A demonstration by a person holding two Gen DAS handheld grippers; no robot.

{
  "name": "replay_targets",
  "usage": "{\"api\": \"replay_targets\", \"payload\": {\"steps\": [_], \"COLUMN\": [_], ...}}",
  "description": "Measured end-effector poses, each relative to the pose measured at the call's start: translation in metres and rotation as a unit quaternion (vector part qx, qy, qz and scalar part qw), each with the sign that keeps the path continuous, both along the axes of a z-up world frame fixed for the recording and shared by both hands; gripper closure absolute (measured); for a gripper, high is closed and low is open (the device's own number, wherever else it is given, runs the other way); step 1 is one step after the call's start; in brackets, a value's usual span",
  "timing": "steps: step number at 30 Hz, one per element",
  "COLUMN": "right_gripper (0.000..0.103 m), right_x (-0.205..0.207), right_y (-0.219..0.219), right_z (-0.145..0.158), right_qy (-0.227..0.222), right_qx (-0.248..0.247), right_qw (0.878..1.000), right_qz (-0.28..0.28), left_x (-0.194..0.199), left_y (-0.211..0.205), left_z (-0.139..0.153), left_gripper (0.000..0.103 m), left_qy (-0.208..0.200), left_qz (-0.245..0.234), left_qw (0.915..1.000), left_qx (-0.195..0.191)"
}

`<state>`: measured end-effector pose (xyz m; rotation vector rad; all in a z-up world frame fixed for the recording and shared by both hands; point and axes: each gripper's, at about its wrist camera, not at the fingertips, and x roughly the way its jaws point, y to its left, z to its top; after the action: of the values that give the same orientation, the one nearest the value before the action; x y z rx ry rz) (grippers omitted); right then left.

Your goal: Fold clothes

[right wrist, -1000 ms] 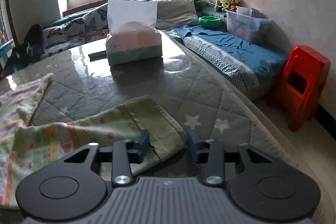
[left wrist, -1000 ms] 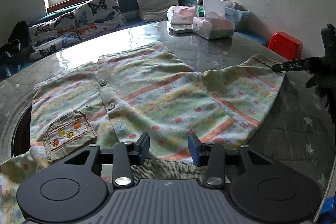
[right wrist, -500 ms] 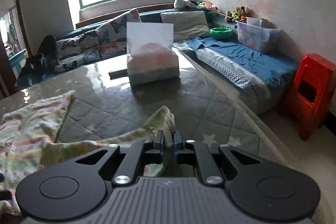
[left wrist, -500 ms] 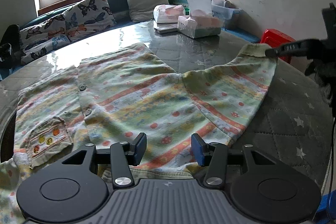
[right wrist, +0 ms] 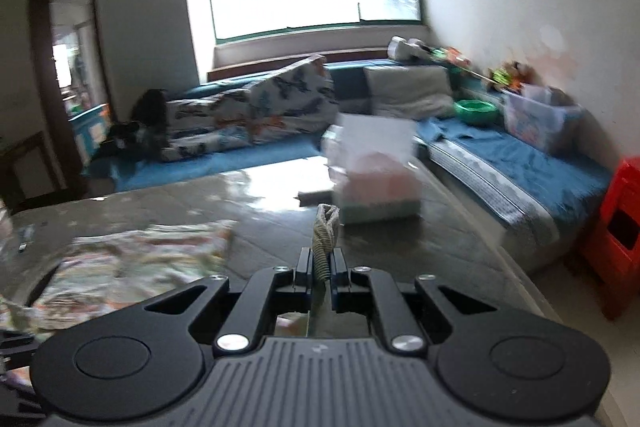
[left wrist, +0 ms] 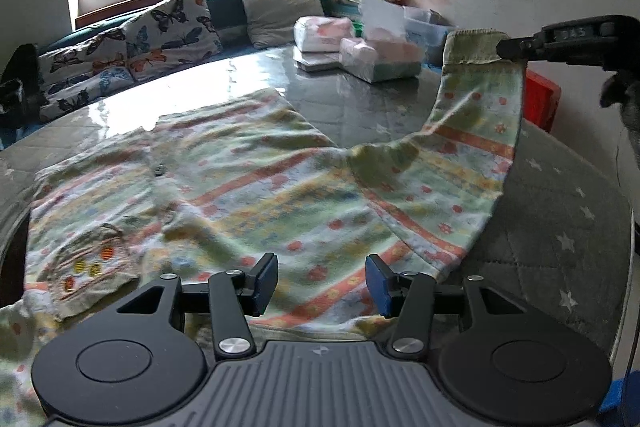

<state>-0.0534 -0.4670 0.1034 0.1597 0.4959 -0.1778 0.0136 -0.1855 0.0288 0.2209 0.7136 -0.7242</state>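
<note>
A child's striped, flower-print shirt (left wrist: 260, 195) with a front pocket (left wrist: 92, 263) lies spread on the round grey table (left wrist: 560, 227). Its right sleeve is raised off the table by its green cuff (left wrist: 472, 47). My right gripper (left wrist: 500, 49) is shut on that cuff, which in the right wrist view sticks up as a ribbed cuff (right wrist: 327, 227) between the pads of the right gripper (right wrist: 321, 263). My left gripper (left wrist: 322, 279) hovers over the shirt's near hem, jaws open, with cloth below them and nothing pinched.
Tissue packs (left wrist: 376, 59) stand at the table's far side, one tissue pack (right wrist: 376, 179) straight ahead of the right gripper. A red stool (right wrist: 620, 227) stands on the floor to the right. Butterfly cushions (left wrist: 132, 55) line the window bench. The table edge curves close on the right.
The right gripper closed on the sleeve cuff and rose, lifting the sleeve off the table. The left gripper's jaws spread slightly wider and it stayed over the hem.
</note>
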Motion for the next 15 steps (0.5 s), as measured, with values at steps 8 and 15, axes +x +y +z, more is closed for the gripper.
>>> {"api": "replay_targets", "payload": {"steps": [8, 15], "right_gripper": [0.096, 0.096], "right_x": [0.029, 0.056], "right_y": [0.086, 0.164], "right_z": [0.023, 0.023], "right_qy": [-0.007, 0.005], "right_qx": [-0.024, -0.04], "right_qw": [0.994, 0.982], "right_qz": [0.104, 0.185], "left_x": [0.008, 0.007], "left_y": [0.053, 0.1], "left_z": [0.012, 0.009], "left_gripper": [0.048, 0.048], "left_qy": [-0.014, -0.007], "left_qz": [0.055, 0.099], "left_qw": [0.9982, 0.9945], "left_qx": [-0.02, -0.034]}}
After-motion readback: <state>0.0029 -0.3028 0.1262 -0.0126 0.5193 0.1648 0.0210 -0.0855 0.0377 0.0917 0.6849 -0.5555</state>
